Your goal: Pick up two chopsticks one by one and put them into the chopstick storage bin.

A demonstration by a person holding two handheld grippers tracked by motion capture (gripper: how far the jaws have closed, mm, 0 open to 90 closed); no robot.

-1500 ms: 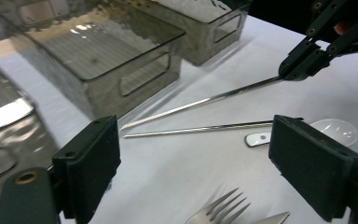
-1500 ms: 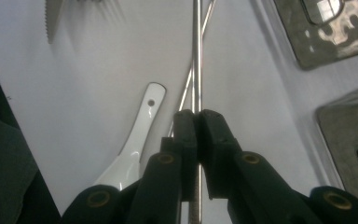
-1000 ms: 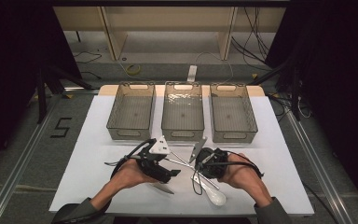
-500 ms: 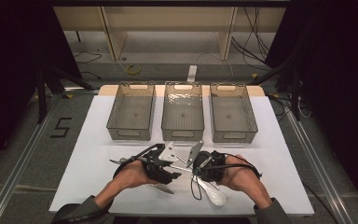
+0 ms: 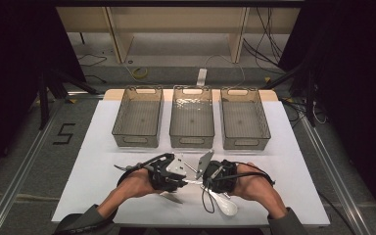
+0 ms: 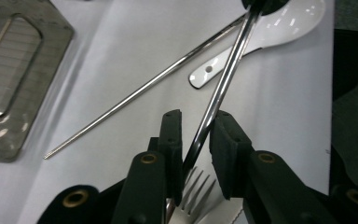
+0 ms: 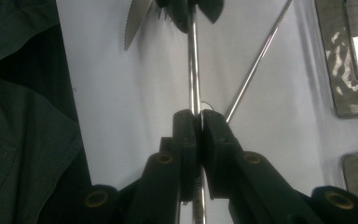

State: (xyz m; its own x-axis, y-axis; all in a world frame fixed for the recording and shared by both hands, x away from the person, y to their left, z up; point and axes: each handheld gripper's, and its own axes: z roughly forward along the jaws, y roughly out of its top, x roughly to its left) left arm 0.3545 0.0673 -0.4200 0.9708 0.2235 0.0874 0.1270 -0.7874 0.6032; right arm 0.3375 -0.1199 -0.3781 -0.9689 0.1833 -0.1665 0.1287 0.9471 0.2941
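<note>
Up top, in the high view, both hands meet at the near middle of the white table, in front of three clear bins. The left gripper and right gripper face each other, with a white spoon lying on the table just beside the right one.

Through the left gripper view, a fork runs up between the jaws: its tines sit at the bottom, its shiny handle slants away to the other gripper at the top edge. The left gripper has just been closing, with the fork's neck between the jaws; the left pad seems to touch the metal, yet a slim gap remains at the right, so I judge it not yet clamped. A thin metal chopstick lies flat on the table behind, and a serrated knife peeks in at the bottom.

From the right gripper view, the right gripper is pinched tight on the fork handle, holding it off the table.

My judgement: the fork is light, stiff and slick polished steel, apt to swivel in a pinch; taking it at the flatter neck near the tines should steady it
</note>
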